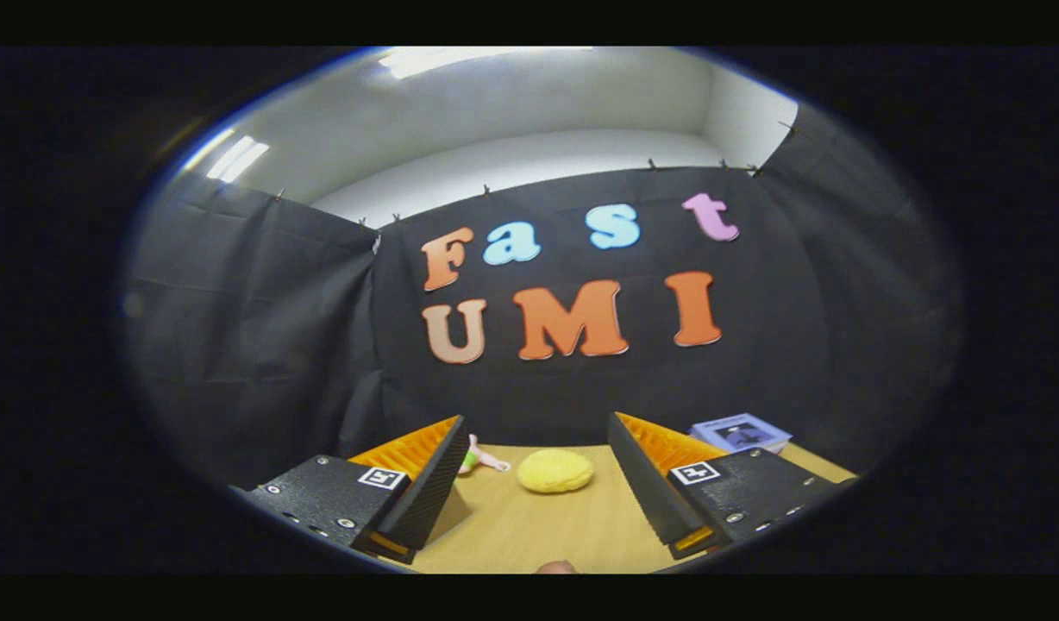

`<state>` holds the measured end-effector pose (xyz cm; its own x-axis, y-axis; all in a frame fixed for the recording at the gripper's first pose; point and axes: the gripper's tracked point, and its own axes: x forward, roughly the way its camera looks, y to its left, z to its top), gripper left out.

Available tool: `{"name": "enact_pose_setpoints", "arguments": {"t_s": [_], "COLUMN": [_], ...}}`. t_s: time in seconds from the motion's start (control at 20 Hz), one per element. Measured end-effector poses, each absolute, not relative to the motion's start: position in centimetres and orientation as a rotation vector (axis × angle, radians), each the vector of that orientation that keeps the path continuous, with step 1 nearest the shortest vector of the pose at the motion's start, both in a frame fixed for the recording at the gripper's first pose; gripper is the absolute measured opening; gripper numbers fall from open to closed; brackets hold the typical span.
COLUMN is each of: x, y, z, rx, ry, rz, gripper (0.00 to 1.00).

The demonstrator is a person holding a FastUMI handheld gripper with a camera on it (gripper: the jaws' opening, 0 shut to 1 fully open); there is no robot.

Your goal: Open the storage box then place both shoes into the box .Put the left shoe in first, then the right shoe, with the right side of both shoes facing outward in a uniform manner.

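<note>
My gripper [536, 444] is held high and tilted up toward the booth's back wall, its two fingers spread wide with nothing between them. Beyond the fingers lies a strip of wooden table [529, 526]. I see no storage box and no shoes from this angle. A small rounded pinkish edge [555, 567] peeks in at the very near side of the table between the fingers; I cannot tell what it is.
A yellow rounded plush thing [555, 471] lies on the table beyond the fingers. A small pale toy with a green part [480, 459] sits by the left finger. A blue-covered book [741, 432] lies at the table's far right, near the wall.
</note>
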<state>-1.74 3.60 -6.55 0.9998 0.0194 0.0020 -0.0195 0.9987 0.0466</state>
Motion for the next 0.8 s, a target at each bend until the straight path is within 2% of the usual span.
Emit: {"name": "enact_pose_setpoints", "arguments": {"t_s": [0.3, 0.8], "x": [-4.3, -8.4], "y": [-4.1, -7.6], "z": [-3.2, 1.5], "rx": [-0.056, -0.01], "ry": [-0.105, -0.248], "rz": [-0.15, -0.174], "gripper": [0.96, 0.96]}}
